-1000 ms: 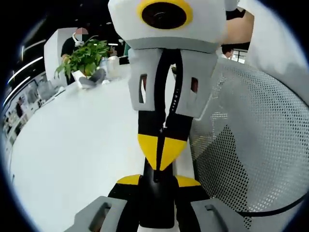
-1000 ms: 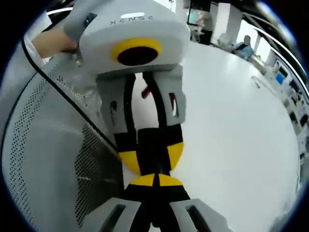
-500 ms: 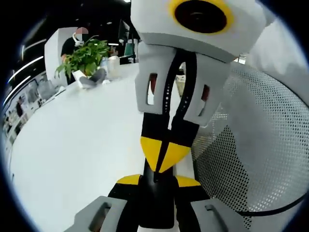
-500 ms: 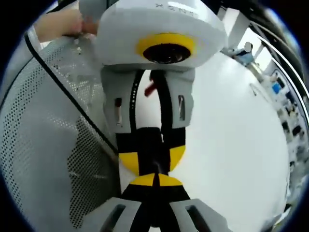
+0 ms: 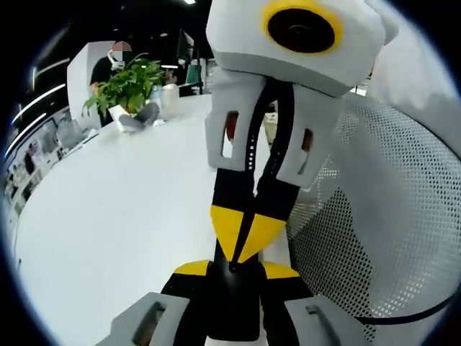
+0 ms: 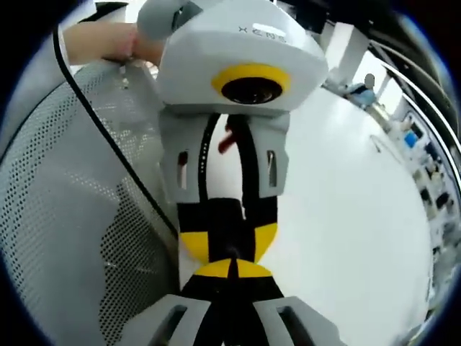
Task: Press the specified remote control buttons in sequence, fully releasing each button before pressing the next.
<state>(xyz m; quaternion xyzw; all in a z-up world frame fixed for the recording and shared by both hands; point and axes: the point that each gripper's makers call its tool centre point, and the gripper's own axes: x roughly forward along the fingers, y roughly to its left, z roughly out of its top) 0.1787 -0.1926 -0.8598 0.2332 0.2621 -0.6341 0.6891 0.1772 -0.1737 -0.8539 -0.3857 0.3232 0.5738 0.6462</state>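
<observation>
Facing each other tip to tip above the white worktop's (image 5: pixel 108 216) near edge, the left gripper (image 5: pixel 232 268) and right gripper (image 6: pixel 232 268) both hold their yellow-tipped jaws together, apparently readied as pressing points; the remote control's location cannot be told.

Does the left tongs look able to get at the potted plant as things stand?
Probably not directly: the right tongs meet the left tongs tip to tip, and the potted plant stands far off across the white table.
</observation>
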